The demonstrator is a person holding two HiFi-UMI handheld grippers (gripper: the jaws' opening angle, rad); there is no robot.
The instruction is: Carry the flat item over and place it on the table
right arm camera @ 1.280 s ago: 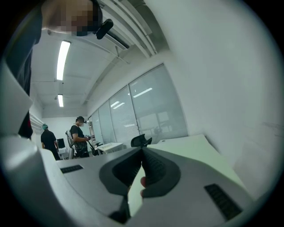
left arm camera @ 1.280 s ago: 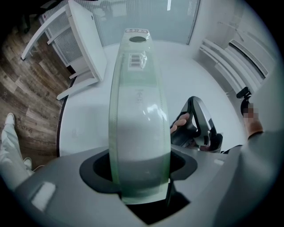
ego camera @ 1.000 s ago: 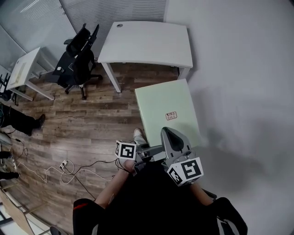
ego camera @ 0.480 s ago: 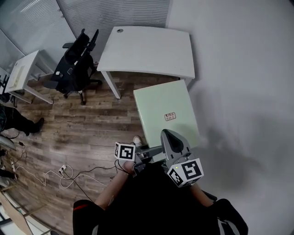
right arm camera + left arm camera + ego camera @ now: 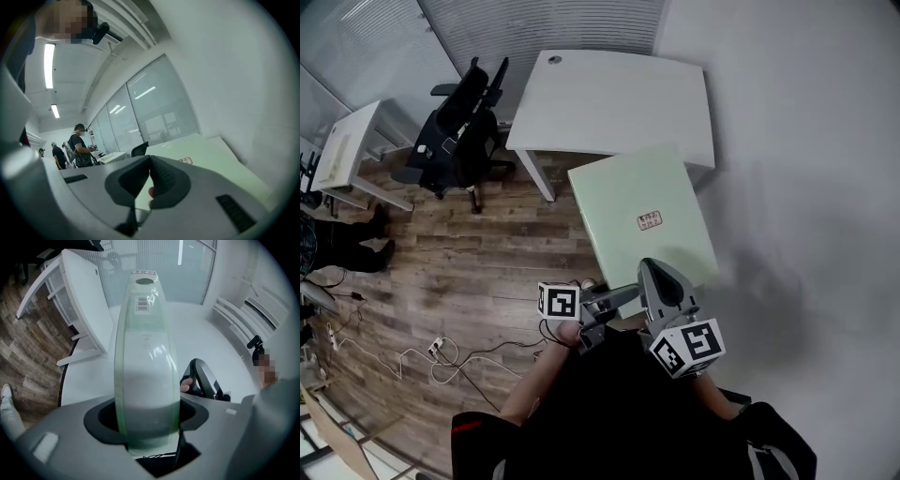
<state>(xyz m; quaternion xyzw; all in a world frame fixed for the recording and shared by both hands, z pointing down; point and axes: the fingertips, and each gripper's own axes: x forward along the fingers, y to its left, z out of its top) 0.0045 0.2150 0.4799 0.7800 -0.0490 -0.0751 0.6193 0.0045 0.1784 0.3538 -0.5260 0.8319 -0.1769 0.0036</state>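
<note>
The head view looks steeply down from above the person. The left gripper (image 5: pixel 614 298) and right gripper (image 5: pixel 654 270) sit at its lower centre, the pale green board (image 5: pixel 642 220) lies mid-frame, and the white table (image 5: pixel 614 98) is at the top. The left gripper view sits tight behind its jaws and faces along the board's (image 5: pixel 146 357) edge toward that same table (image 5: pixel 86 296) at upper left. The right gripper view skims close over the board's flat face (image 5: pixel 206 161), toward distant glass walls (image 5: pixel 154 108).

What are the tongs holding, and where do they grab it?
The left tongs clamp the pale green flat panel across its near edge. The right tongs sit at that edge, tips together; their grip can't be told.
</note>
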